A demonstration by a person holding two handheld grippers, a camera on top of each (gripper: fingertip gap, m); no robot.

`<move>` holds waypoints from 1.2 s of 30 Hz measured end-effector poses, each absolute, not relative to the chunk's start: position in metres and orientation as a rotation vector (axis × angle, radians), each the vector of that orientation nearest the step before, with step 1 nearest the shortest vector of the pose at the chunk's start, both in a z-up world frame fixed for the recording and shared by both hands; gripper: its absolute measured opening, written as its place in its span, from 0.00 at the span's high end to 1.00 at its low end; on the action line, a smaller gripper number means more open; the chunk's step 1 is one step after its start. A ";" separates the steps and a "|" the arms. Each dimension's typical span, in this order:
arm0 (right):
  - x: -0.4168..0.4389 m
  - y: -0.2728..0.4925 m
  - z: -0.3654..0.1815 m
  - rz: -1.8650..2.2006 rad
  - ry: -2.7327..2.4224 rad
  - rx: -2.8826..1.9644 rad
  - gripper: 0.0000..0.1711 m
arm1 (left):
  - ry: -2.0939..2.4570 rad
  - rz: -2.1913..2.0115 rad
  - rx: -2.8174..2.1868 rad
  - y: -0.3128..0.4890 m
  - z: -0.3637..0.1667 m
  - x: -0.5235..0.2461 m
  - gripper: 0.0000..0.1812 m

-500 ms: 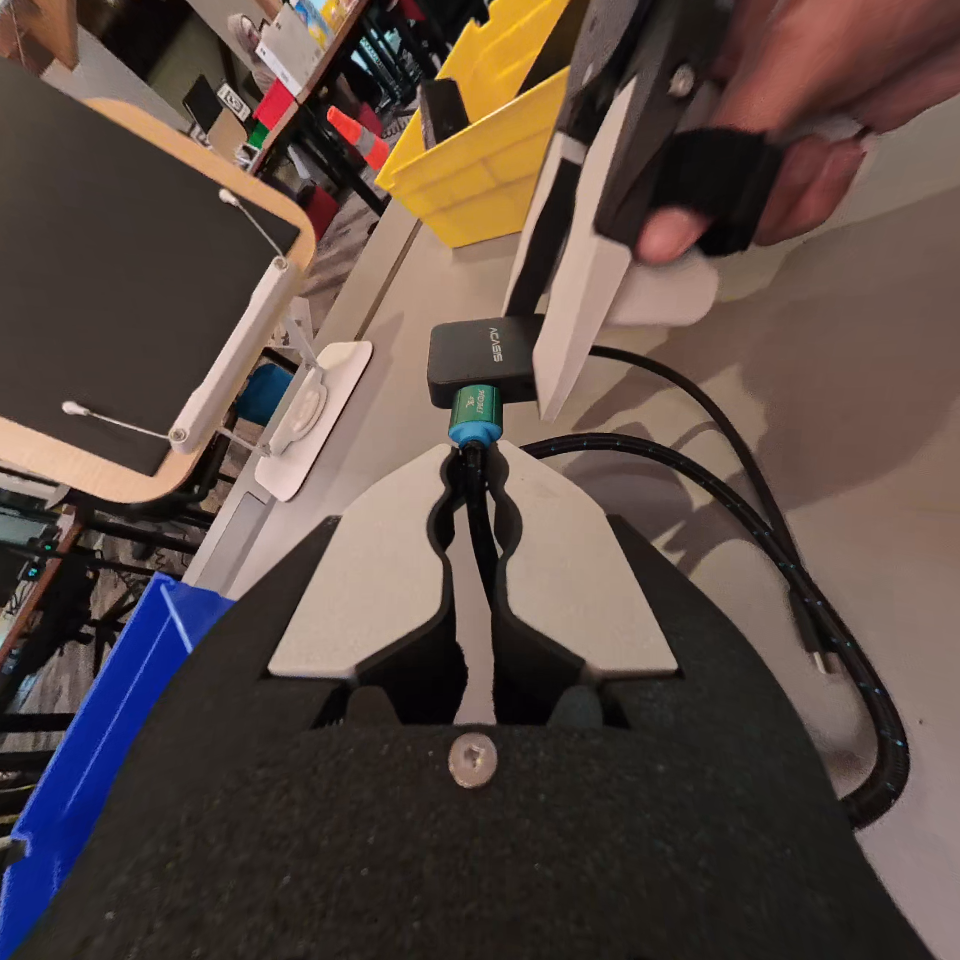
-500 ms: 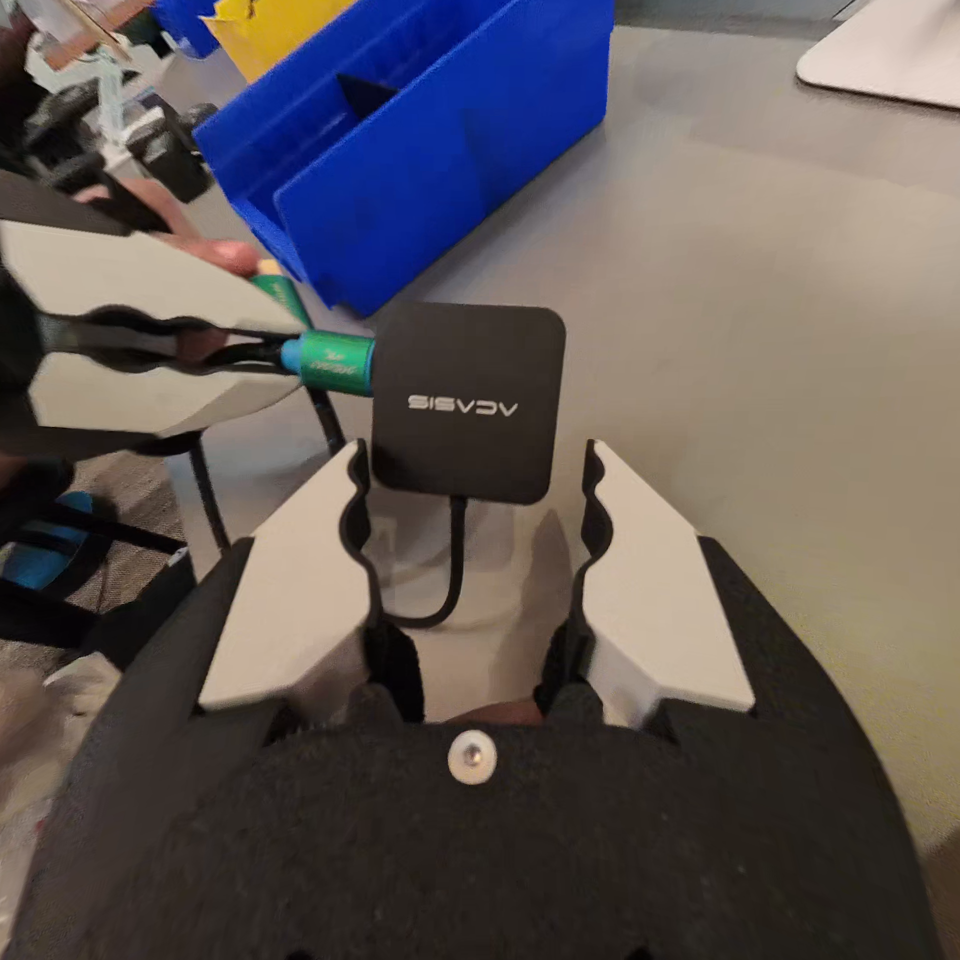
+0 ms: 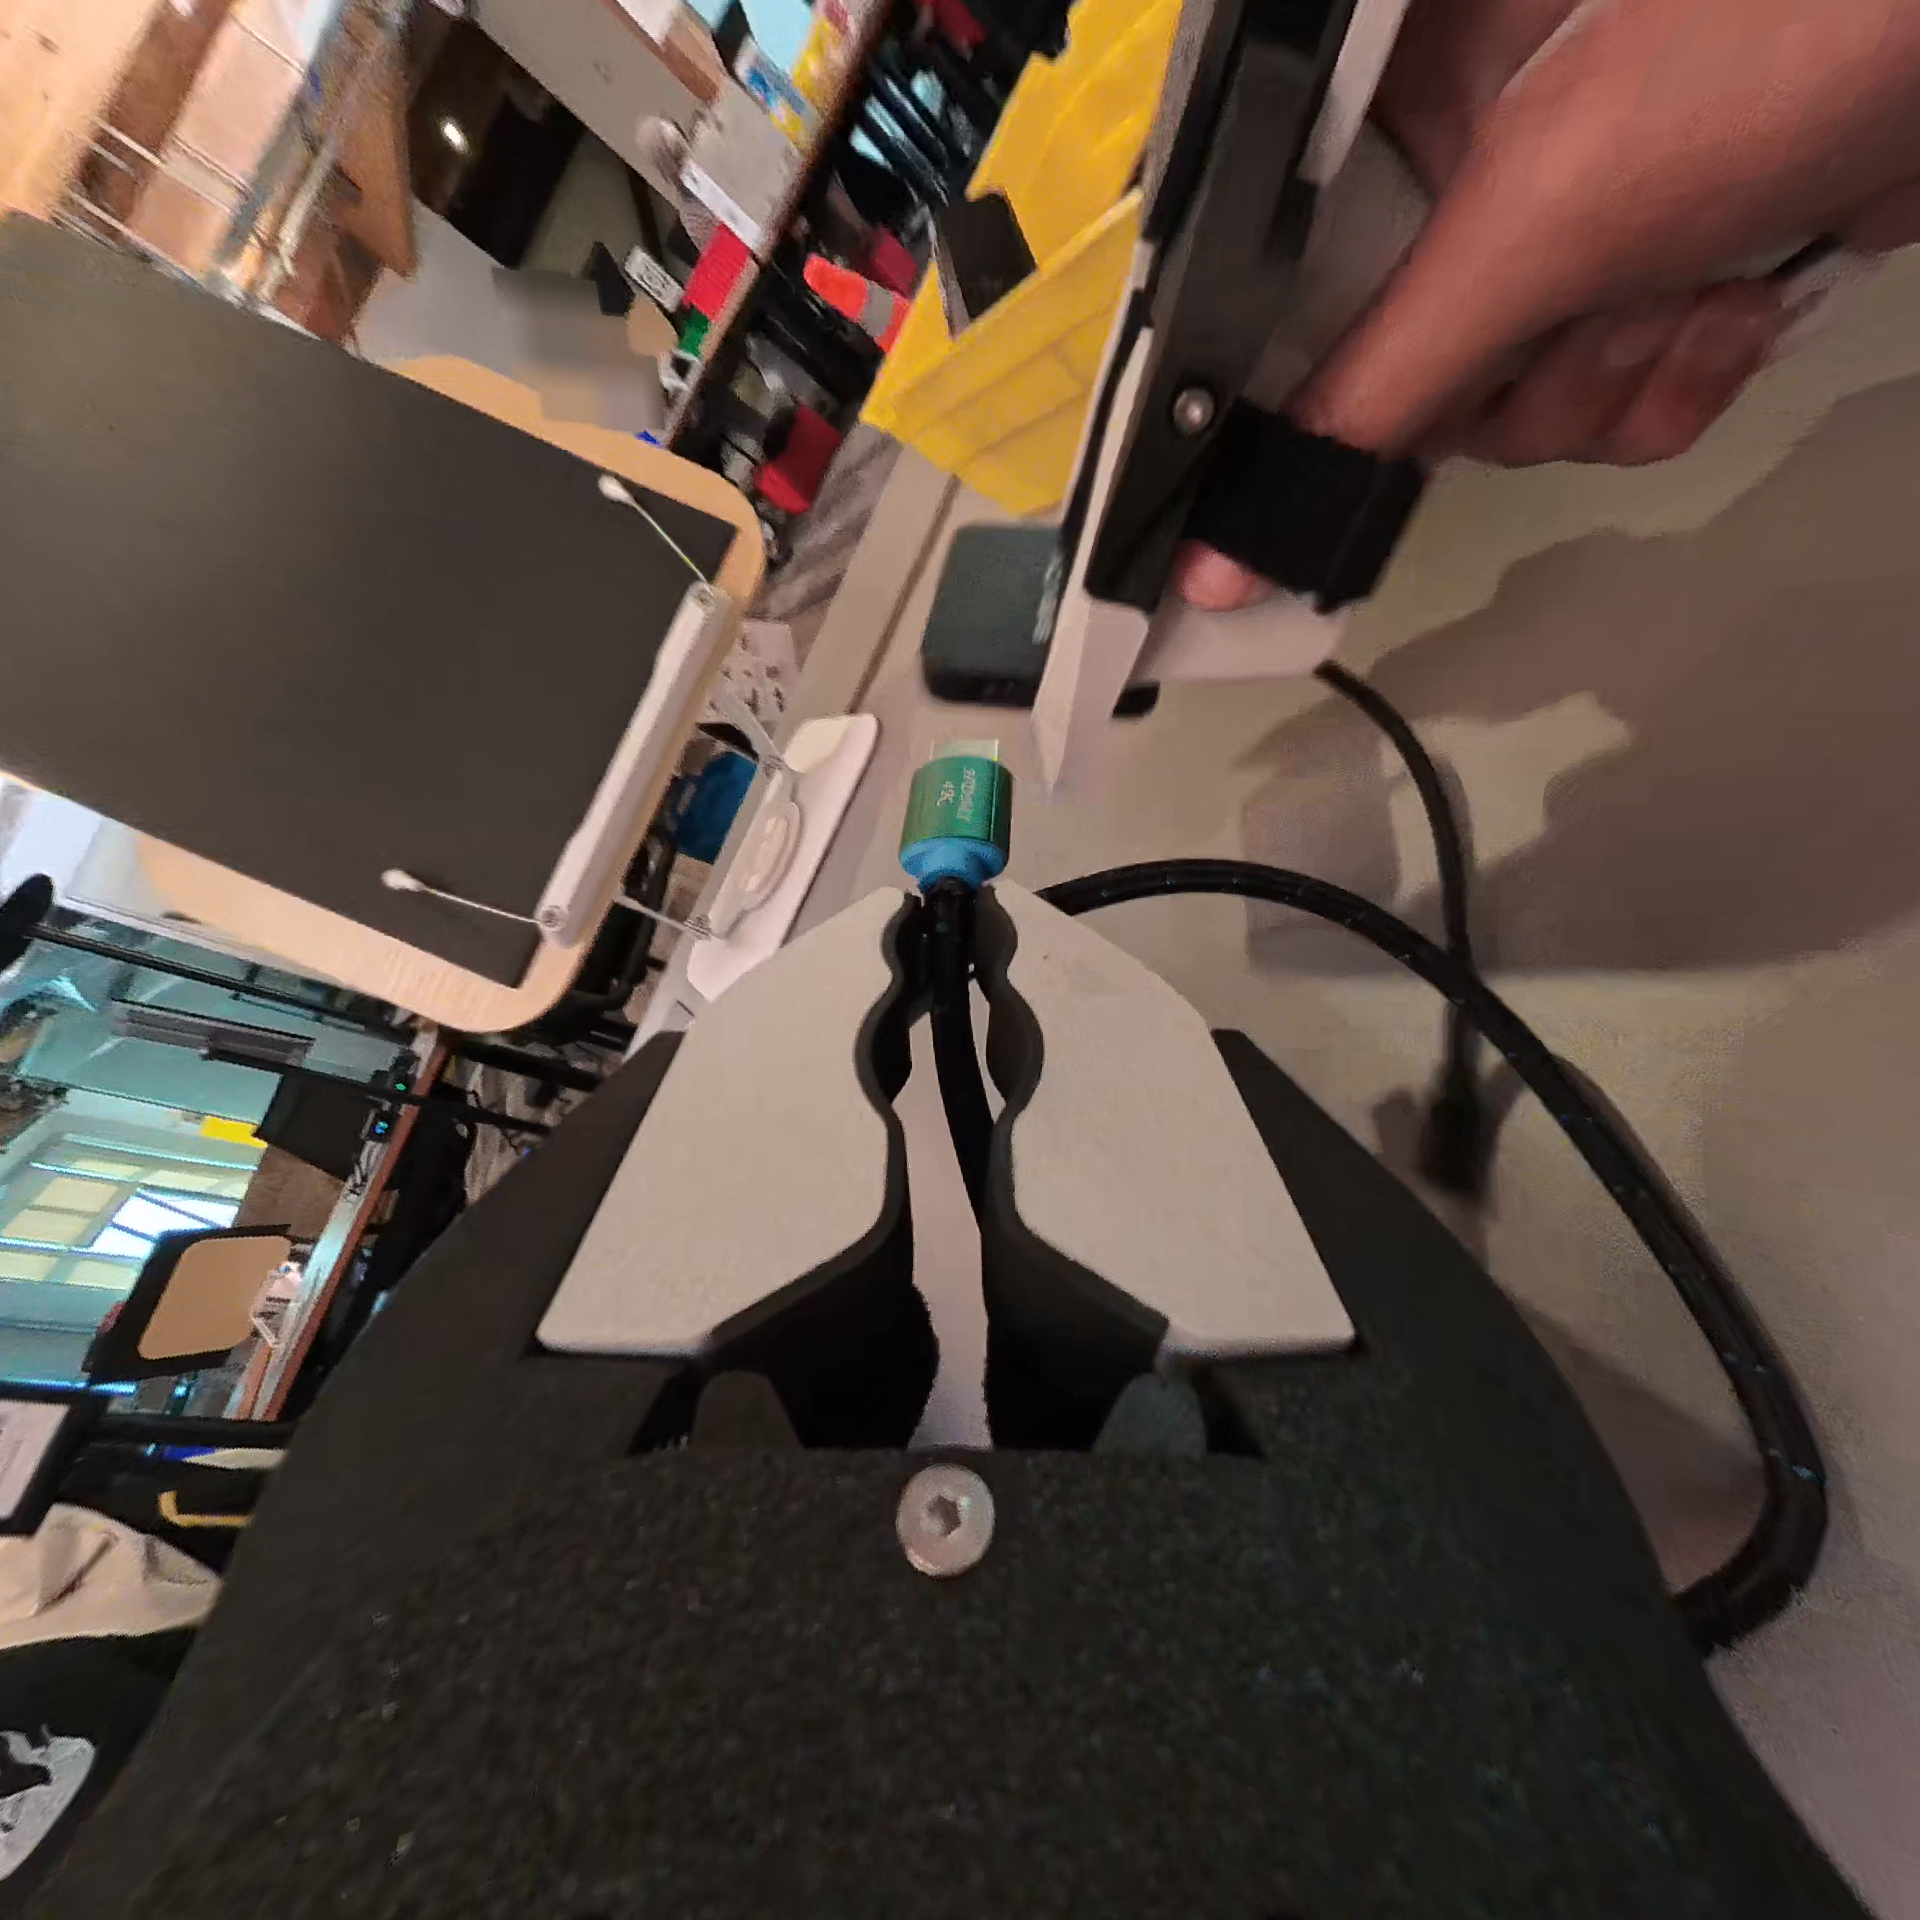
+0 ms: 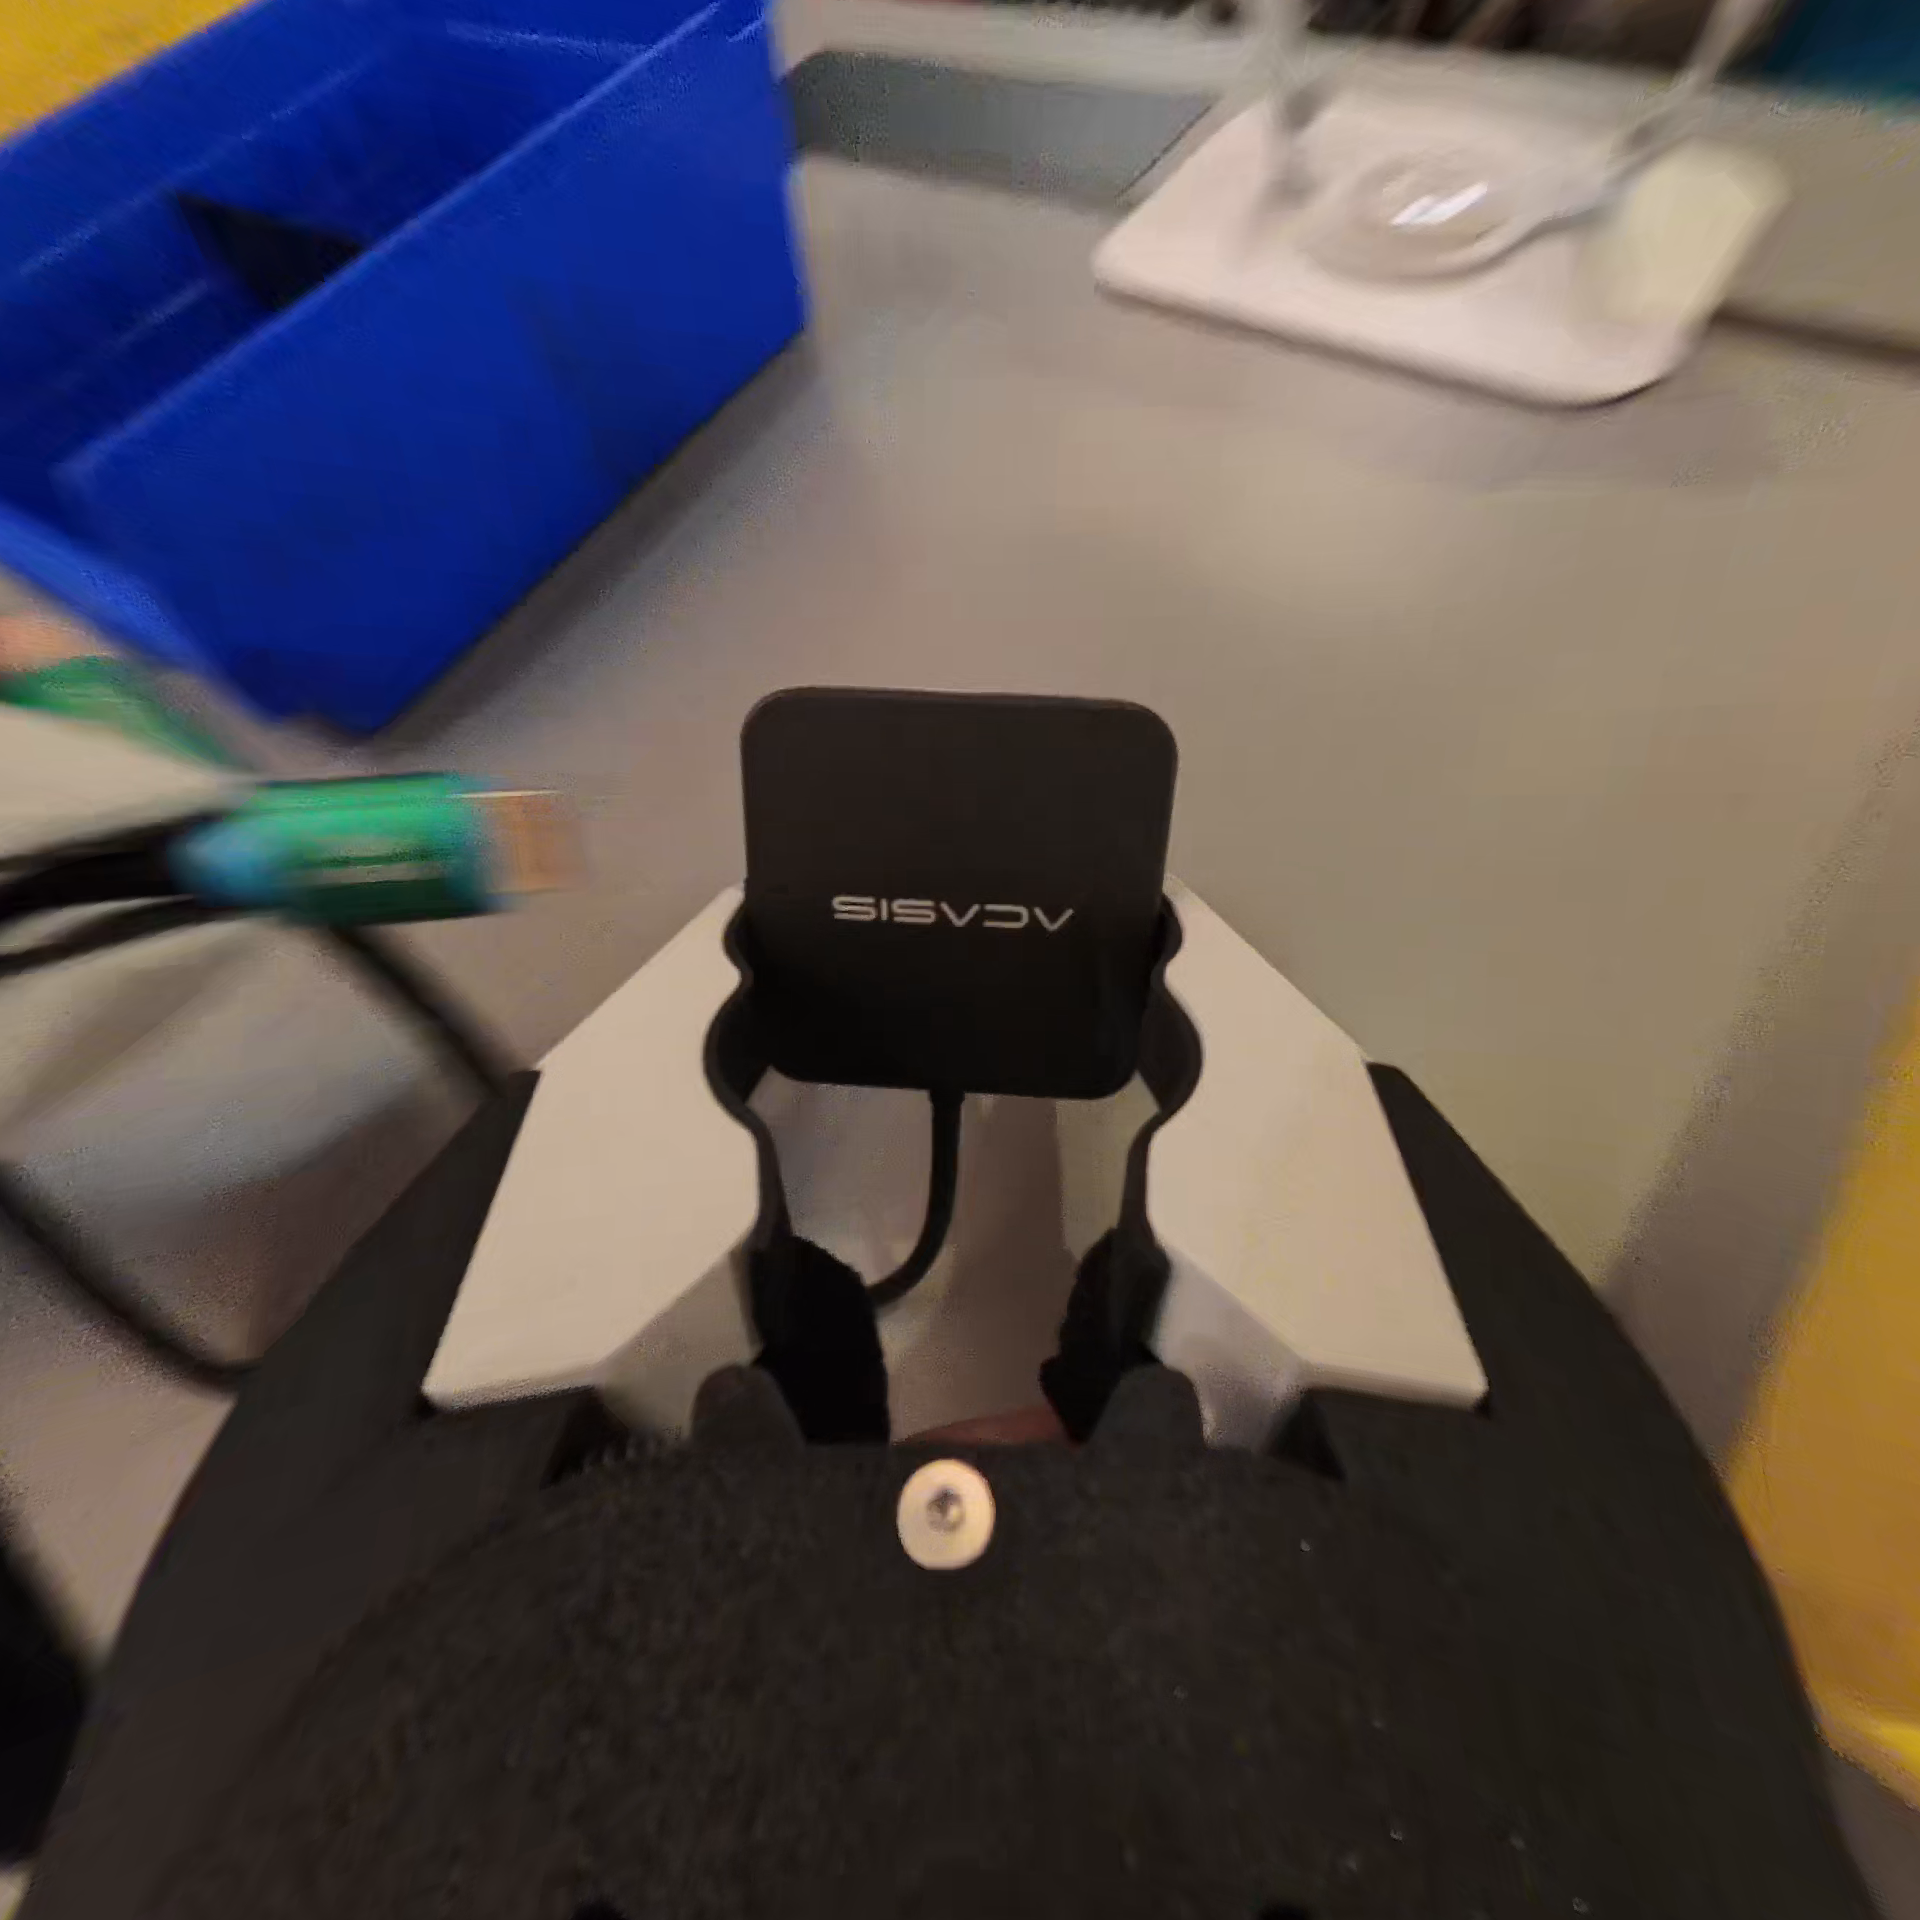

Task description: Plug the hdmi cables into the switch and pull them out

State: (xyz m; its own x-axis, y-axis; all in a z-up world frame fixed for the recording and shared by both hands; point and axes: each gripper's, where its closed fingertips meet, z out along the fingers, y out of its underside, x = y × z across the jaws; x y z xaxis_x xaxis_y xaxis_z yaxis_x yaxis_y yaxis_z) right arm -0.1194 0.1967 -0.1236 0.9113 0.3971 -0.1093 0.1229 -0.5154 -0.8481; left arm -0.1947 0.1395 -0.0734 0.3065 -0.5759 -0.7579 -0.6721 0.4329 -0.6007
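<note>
On my left side, the left gripper (image 3: pixel 948 904) has its jaws nearly closed, pinching the black braided HDMI cable (image 3: pixel 951 997) just behind the blue strain relief, so the green plug (image 3: pixel 951 816) sticks out past the fingertips. The plug's metal tip is bare and free of the switch (image 3: pixel 982 634), a short gap away from its near edge. I judge the plug shell to be rigid and a little slick, while the cable behind it is stiff but springy, so a grip this far back may let the plug droop or twist; taking hold nearer the blue collar would steer it better. The rest of the cable loops over the grey table (image 3: pixel 1714 935) to my right. Moving across, the right gripper (image 4: pixel 958 914) has its jaws about half open, spread to the switch's width and pressed on both side edges of the small black square box (image 4: pixel 958 821). It looks light and smooth, likely to slide if not braced, so holding its sides seems right. Its thin tail lead (image 4: pixel 935 1195) runs back between the fingers. The blue bin (image 4: pixel 395 343) stands well apart.
</note>
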 end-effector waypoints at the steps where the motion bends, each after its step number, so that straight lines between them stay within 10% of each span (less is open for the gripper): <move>1: -0.098 0.203 -0.124 0.337 -0.300 -2.116 0.59 | 1.339 0.095 -1.213 0.136 -0.066 -0.199 0.95; 11: -0.065 0.196 -0.034 0.393 -0.315 -1.892 0.58 | 1.175 -0.128 -1.398 0.155 -0.064 -0.217 0.95; 20: 0.140 0.249 0.128 -0.152 -0.062 -1.582 0.58 | 1.197 -0.163 -1.394 0.151 -0.069 -0.211 0.95; 36: 0.243 0.338 -0.138 -0.380 -0.045 -2.469 0.58 | 1.269 -0.142 -1.398 0.144 -0.082 -0.203 0.94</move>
State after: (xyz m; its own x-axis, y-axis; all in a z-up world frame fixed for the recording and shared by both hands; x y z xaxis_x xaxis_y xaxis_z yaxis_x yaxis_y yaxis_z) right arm 0.2431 0.3375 -0.1381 0.9577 -0.0592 0.2816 0.1234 -0.7997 -0.5876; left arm -0.2033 0.1444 -0.0819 0.4007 -0.7229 -0.5629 -0.5808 0.2748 -0.7663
